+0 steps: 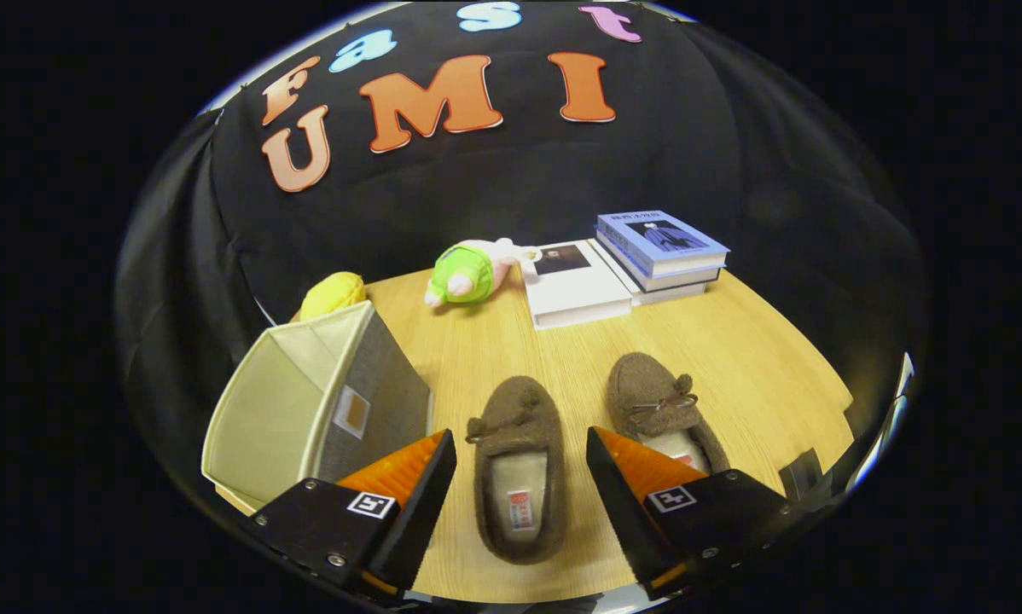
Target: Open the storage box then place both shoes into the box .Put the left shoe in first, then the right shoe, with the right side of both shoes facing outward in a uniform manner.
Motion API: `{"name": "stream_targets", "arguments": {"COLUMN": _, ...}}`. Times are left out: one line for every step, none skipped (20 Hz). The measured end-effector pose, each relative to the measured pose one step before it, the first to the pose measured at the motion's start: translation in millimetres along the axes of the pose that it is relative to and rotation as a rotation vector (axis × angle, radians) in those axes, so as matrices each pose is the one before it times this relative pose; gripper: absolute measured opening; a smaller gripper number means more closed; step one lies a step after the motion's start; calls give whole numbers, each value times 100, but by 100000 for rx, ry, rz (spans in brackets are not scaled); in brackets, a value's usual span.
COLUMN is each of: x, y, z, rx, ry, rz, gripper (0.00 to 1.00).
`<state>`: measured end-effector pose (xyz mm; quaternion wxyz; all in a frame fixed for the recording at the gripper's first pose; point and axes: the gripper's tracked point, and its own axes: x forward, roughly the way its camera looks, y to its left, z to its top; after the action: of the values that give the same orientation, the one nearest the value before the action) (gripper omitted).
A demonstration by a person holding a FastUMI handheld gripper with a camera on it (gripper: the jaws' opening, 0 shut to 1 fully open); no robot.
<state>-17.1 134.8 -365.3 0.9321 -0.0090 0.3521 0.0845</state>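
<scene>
Two brown fuzzy slippers lie on the wooden table (733, 341), toes pointing away from me. The left shoe (518, 465) lies between my fingers, with a gap on each side. The right shoe (660, 409) lies beside it, its heel partly hidden behind my right finger. My gripper (521, 452) is open and hovers above the left shoe. The storage box (323, 401), grey fabric outside with a pale lining, stands to the left of the shoes, its open top showing the bare inside.
Beyond the shoes lie a green and pink plush toy (468, 273), a white book (575, 286) and a stack of books with a blue one (660, 243) on top. A yellow object (333, 294) sits behind the box. A small dark object (801, 473) rests near the table's right edge.
</scene>
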Motion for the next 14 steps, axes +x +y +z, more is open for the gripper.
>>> {"name": "stream_targets", "arguments": {"x": 570, "y": -282, "z": -586, "rx": 616, "ry": 1581, "rz": 274, "gripper": 91}}
{"name": "stream_targets", "arguments": {"x": 516, "y": -255, "z": -768, "rx": 858, "ry": 1851, "rz": 208, "gripper": 87}}
{"name": "stream_targets", "arguments": {"x": 529, "y": -181, "z": -554, "rx": 809, "ry": 1195, "rz": -5, "gripper": 85}}
{"name": "stream_targets", "arguments": {"x": 692, "y": -259, "z": -639, "rx": 902, "ry": 1349, "rz": -94, "gripper": 80}}
{"name": "stream_targets", "arguments": {"x": 506, "y": -51, "z": -707, "rx": 950, "ry": 1722, "rz": 157, "gripper": 78}}
{"name": "stream_targets", "arguments": {"x": 399, "y": -141, "z": -637, "rx": 896, "ry": 1678, "rz": -514, "gripper": 73}}
{"name": "stream_targets", "arguments": {"x": 451, "y": -374, "z": -446, "rx": 347, "ry": 1478, "rz": -1408, "gripper": 71}}
{"name": "stream_targets", "arguments": {"x": 679, "y": -985, "z": -545, "rx": 378, "ry": 1355, "rz": -3504, "gripper": 66}}
{"name": "stream_targets", "arguments": {"x": 373, "y": -479, "z": -408, "rx": 448, "ry": 982, "rz": -1228, "gripper": 64}}
{"name": "stream_targets", "arguments": {"x": 456, "y": -97, "z": -246, "rx": 1455, "ry": 487, "rz": -627, "gripper": 60}}
{"name": "stream_targets", "arguments": {"x": 284, "y": 20, "z": -405, "rx": 1507, "ry": 1176, "rz": 98, "gripper": 55}}
{"name": "stream_targets", "arguments": {"x": 348, "y": -5, "z": -495, "rx": 1319, "ry": 1768, "rz": -81, "gripper": 51}}
{"name": "stream_targets", "arguments": {"x": 93, "y": 362, "z": -146, "rx": 2153, "ry": 709, "rz": 1527, "gripper": 47}}
{"name": "stream_targets", "arguments": {"x": 125, "y": 350, "z": 193, "rx": 2060, "ry": -135, "rz": 813, "gripper": 36}}
